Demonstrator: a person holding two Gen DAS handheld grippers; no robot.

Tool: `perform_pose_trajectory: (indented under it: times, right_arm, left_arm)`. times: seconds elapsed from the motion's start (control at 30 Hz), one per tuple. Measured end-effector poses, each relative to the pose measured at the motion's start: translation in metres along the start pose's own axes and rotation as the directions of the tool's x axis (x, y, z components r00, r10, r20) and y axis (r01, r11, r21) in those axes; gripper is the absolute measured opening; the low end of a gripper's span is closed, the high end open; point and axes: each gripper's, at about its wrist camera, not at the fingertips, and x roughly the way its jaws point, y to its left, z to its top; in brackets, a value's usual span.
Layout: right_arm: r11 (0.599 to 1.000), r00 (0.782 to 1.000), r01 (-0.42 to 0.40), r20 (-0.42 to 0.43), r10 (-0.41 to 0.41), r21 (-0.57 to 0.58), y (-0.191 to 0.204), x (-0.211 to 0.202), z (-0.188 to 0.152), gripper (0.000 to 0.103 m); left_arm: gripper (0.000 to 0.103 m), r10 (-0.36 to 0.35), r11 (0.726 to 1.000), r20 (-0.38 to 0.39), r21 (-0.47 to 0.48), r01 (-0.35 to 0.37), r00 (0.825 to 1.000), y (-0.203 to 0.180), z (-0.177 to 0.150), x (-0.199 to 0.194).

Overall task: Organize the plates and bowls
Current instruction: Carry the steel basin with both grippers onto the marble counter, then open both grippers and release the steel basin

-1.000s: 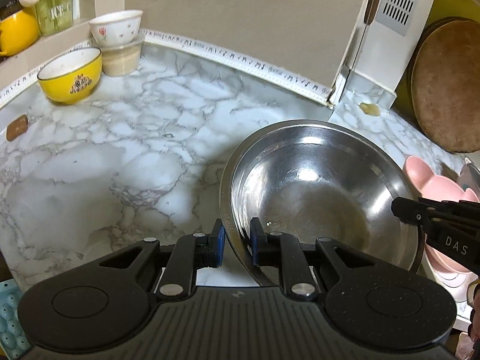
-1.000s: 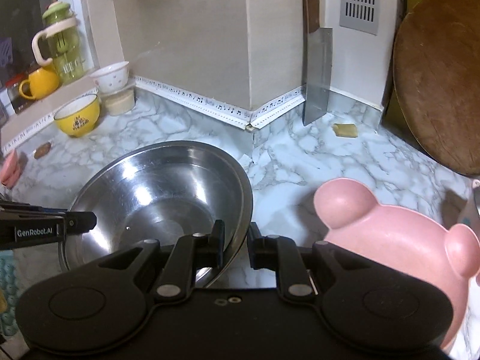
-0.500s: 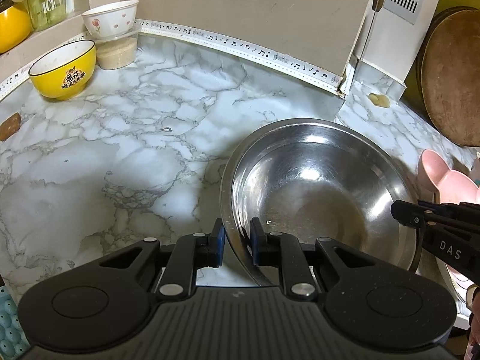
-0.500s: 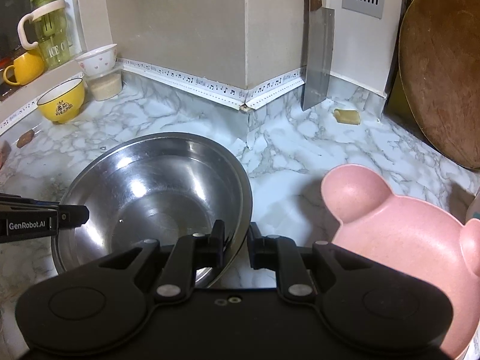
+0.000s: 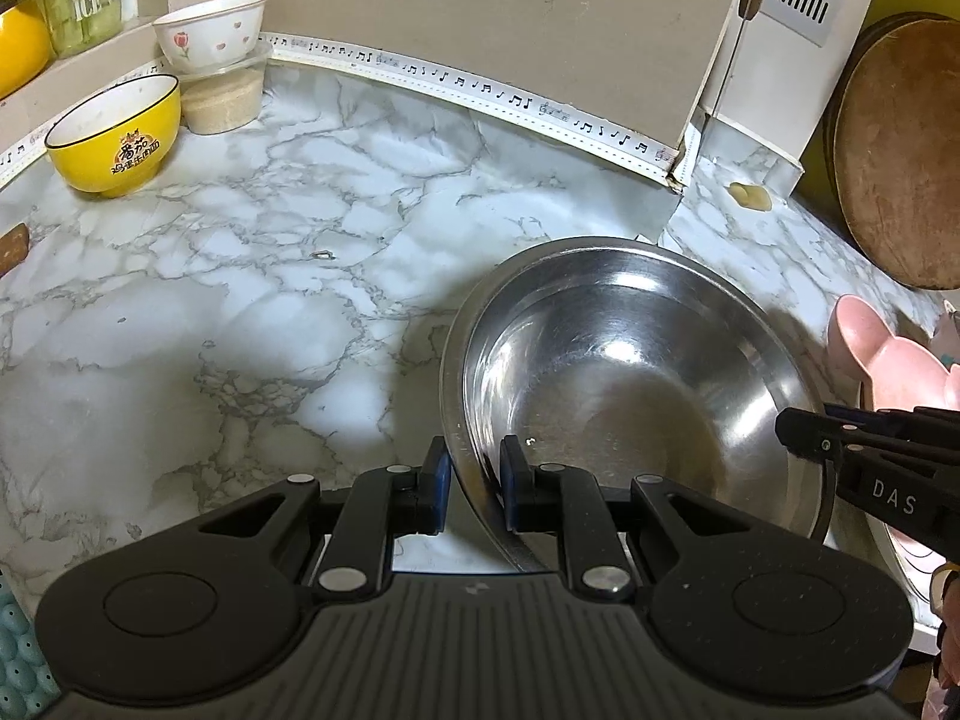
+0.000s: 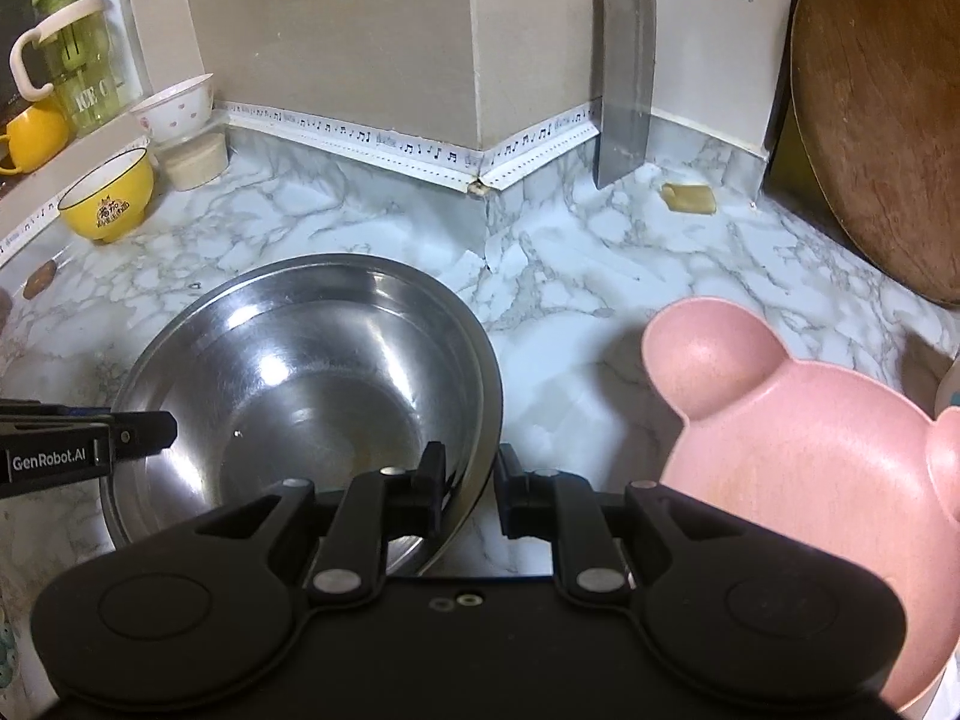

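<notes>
Nearest the lens, the left tool (image 5: 471, 476) pinches the near-left rim of a steel bowl (image 5: 636, 384), one blue-padded finger outside, one inside; the right tool (image 6: 468, 483) clamps the opposite rim the same way. From each wrist cam the other tool shows only as a black tip at the frame edge, its body cut off. Whether the bowl's base touches the marble worktop (image 5: 240, 276) or hangs clear can't be told; the rim looks tilted. Bowl is wide, shiny, scuffed, w/ a dull brownish film at the bottom and no contents apart from a tiny white speck.

Just right of it, a pink bear-eared plate (image 6: 810, 468) is partly cut off by the frame and the tool body; what lies under it is hard to make out.

Further back, a small yellowish lump (image 6: 689, 198) lies on the worktop near a cleaver (image 6: 624, 84) propped vs. the wall, handle cropped. A round wooden board (image 6: 882, 120) leans at far right.

Far left corner: a yellow bowl (image 5: 114, 138), inside not visible, beside a clear tub (image 5: 223, 97) of beige grains w/ a white floral bowl (image 5: 210, 33) sitting on top. On the sill behind, a green jug (image 6: 75, 54) and a yellow mug (image 6: 36, 135), both cropped.
</notes>
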Motion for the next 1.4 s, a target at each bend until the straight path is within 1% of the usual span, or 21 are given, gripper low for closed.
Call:
perform_pose_trajectory:
  times: [0.17,0.3,0.43,0.6,0.8,0.87,0.9,0.93,0.97,1.0,1.07,1.13,1.17,1.2,1.23,1.27,1.3,1.4]
  right_arm:
    - [1.000,1.000,0.025,0.018,-0.025,-0.002,0.000,-0.006,0.001,0.018]
    - [1.000,0.999,0.027,0.037,-0.028,0.012,-0.004,-0.015,0.003,0.018]
    - [1.000,0.998,0.001,0.065,-0.001,0.001,-0.003,-0.026,0.003,0.018]
    - [0.999,0.995,-0.035,0.089,0.035,-0.009,0.003,-0.040,0.002,0.019]
    - [0.998,0.991,-0.048,0.122,0.052,-0.035,0.009,-0.059,-0.001,0.020]
    - [0.998,0.989,-0.049,0.136,0.054,-0.040,0.011,-0.066,-0.001,0.020]
    - [0.998,0.988,-0.049,0.145,0.055,-0.043,0.012,-0.071,-0.002,0.021]
    - [0.998,0.987,-0.049,0.153,0.056,-0.045,0.012,-0.075,-0.002,0.021]
    - [0.998,0.986,-0.045,0.161,0.052,-0.044,0.012,-0.079,-0.002,0.022]
    - [0.998,0.985,-0.040,0.169,0.046,-0.042,0.012,-0.084,-0.002,0.022]
    - [0.999,0.982,-0.030,0.185,0.037,-0.039,0.010,-0.094,-0.003,0.025]
    - [0.999,0.980,-0.024,0.197,0.029,-0.031,0.006,-0.102,-0.004,0.031]
    - [0.999,0.979,-0.019,0.205,0.025,-0.027,0.004,-0.106,-0.005,0.040]
    - [1.000,0.977,-0.015,0.214,0.019,-0.021,0.000,-0.111,-0.005,0.055]
    - [1.000,0.974,-0.012,0.227,0.016,-0.016,-0.004,-0.115,-0.006,0.063]
    - [1.000,0.970,-0.008,0.242,0.011,-0.012,-0.008,-0.120,-0.006,0.078]
    - [1.000,0.968,-0.004,0.250,0.007,-0.013,-0.013,-0.123,-0.006,0.089]
    - [1.000,0.964,0.001,0.267,0.005,-0.021,-0.031,-0.134,-0.006,0.093]
  left_arm:
    - [0.016,0.002,1.000,0.019,0.018,-0.002,1.000,0.001,-0.001,-0.004]
    - [0.016,-0.003,1.000,0.035,0.028,0.002,0.999,0.002,-0.001,-0.011]
    - [0.017,0.011,0.998,0.061,0.062,-0.015,0.998,0.000,-0.002,-0.022]
    - [0.017,0.007,0.996,0.084,0.087,-0.015,0.996,-0.001,-0.002,-0.036]
    - [0.019,-0.029,0.994,0.111,0.105,0.018,0.993,-0.006,0.001,-0.054]
    - [0.026,-0.050,0.993,0.121,0.116,0.036,0.991,-0.009,0.003,-0.060]
    - [0.033,-0.060,0.991,0.130,0.124,0.044,0.990,-0.011,0.004,-0.063]
    - [0.044,-0.069,0.990,0.140,0.132,0.051,0.988,-0.013,0.005,-0.066]
    - [0.049,-0.082,0.988,0.150,0.141,0.060,0.985,-0.016,0.005,-0.070]
    - [0.058,-0.099,0.985,0.160,0.155,0.074,0.982,-0.020,0.005,-0.074]
    - [0.060,-0.125,0.978,0.171,0.185,0.092,0.977,-0.028,0.006,-0.080]
    - [0.061,-0.144,0.973,0.175,0.206,0.107,0.974,-0.037,0.008,-0.085]
    - [0.063,-0.160,0.970,0.176,0.211,0.121,0.971,-0.042,0.009,-0.087]
    - [0.069,-0.175,0.967,0.177,0.217,0.135,0.969,-0.046,0.010,-0.088]
    - [0.073,-0.186,0.964,0.180,0.226,0.143,0.966,-0.052,0.011,-0.090]
    - [0.073,-0.195,0.960,0.186,0.236,0.149,0.963,-0.058,0.012,-0.092]
    - [0.073,-0.204,0.956,0.192,0.249,0.154,0.960,-0.065,0.013,-0.093]
    - [0.079,-0.227,0.949,0.198,0.266,0.171,0.954,-0.088,0.017,-0.095]
